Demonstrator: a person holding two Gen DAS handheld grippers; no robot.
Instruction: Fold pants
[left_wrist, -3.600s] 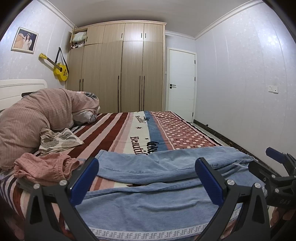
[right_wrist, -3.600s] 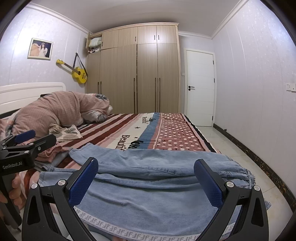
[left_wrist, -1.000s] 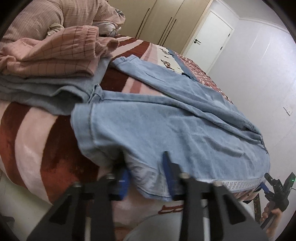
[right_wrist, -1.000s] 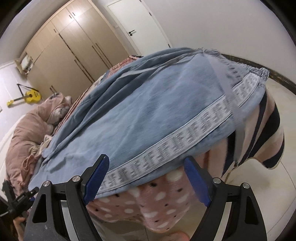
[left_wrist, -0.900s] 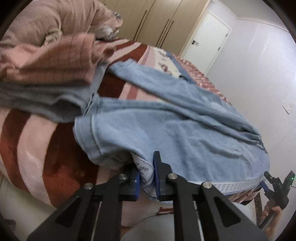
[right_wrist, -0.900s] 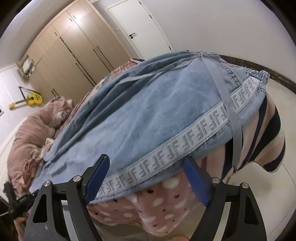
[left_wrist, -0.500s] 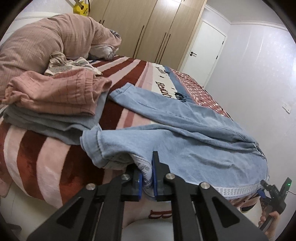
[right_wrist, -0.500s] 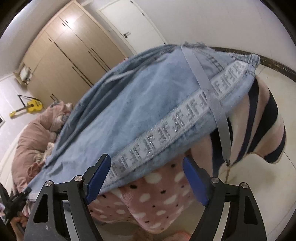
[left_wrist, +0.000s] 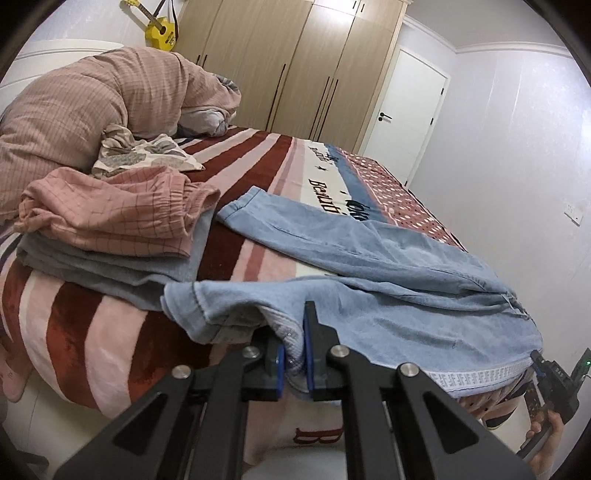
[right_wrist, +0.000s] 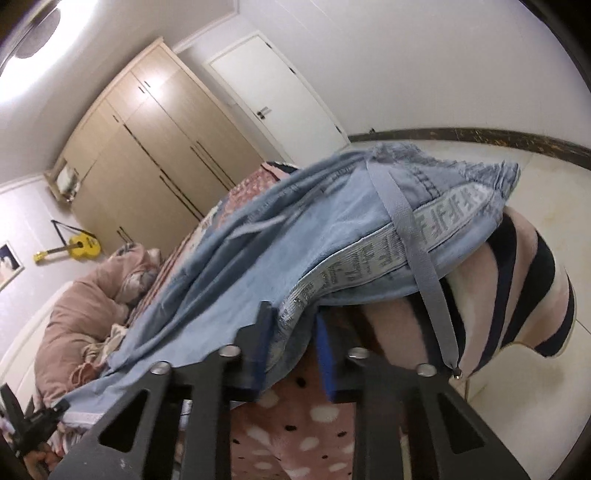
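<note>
Light blue denim pants (left_wrist: 376, 280) lie spread across the foot of the bed, with a patterned white side band (right_wrist: 373, 254) and a grey drawstring (right_wrist: 417, 258) hanging down. My left gripper (left_wrist: 293, 354) is shut on the near leg hem of the pants at the bed's edge. My right gripper (right_wrist: 291, 343) is closed down on the waistband end of the pants, with denim pinched between its blue pads; it also shows far right in the left wrist view (left_wrist: 554, 380).
A folded pile of pink checked and grey clothes (left_wrist: 118, 225) sits left of the pants. A bunched pink duvet (left_wrist: 92, 110) lies at the headboard. The striped blanket (left_wrist: 96, 332) drapes over the bed edge. Wardrobe (left_wrist: 280, 62) and door (left_wrist: 406, 110) stand behind.
My right gripper has closed from wide open onto the waistband edge. My left gripper stays shut on the hem and has lifted it slightly, the view tilting up.
</note>
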